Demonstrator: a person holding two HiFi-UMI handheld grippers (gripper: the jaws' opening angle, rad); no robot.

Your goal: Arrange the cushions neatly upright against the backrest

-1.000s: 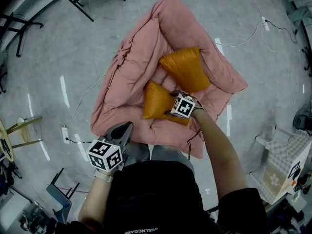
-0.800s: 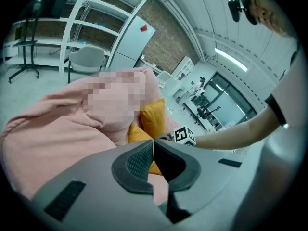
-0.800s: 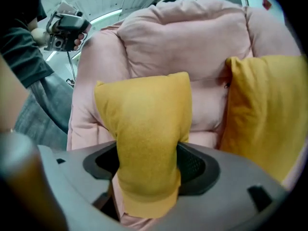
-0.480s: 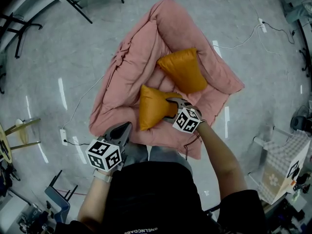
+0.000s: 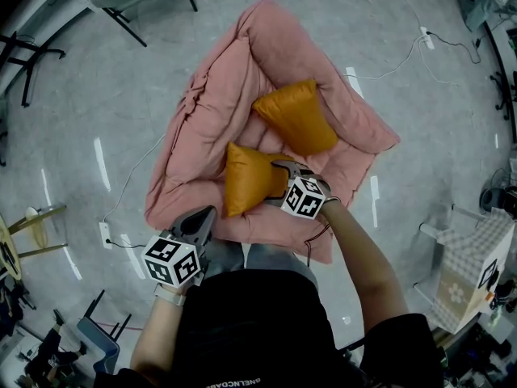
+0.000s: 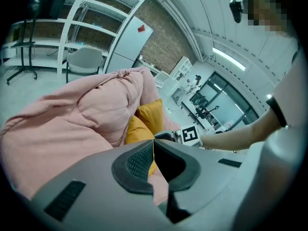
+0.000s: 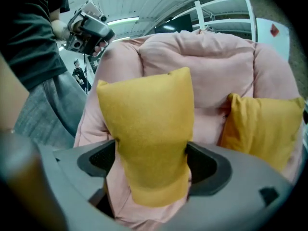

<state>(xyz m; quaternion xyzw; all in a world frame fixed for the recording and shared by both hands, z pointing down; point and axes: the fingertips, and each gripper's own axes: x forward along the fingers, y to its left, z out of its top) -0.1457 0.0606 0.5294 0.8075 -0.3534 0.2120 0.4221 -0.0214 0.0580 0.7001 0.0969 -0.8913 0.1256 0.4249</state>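
1. The grey floor is being occupied at its centre by a pink padded floor sofa. Its backrest is being shown at the top of the head view.
2. The far orange cushion is being supported on the seat. It is leaning against the padded wall below the backrest, and nothing is gripping it.
3. The near orange cushion is being held upright over the front part of the seat, close beside the far orange cushion. Its lower part is being enclosed by the jaws of the right hand-held gripper.
4. The right hand-held gripper is being kept pinched on the near orange cushion. Its jaws have just been opening and are standing wide, yet both pads are being pressed against the sides of the cushion.
5. The left hand-held gripper is being held at the front left edge of the sofa, apart from both cushions. Its jaws are being kept pressed together, and nothing is being held between them.
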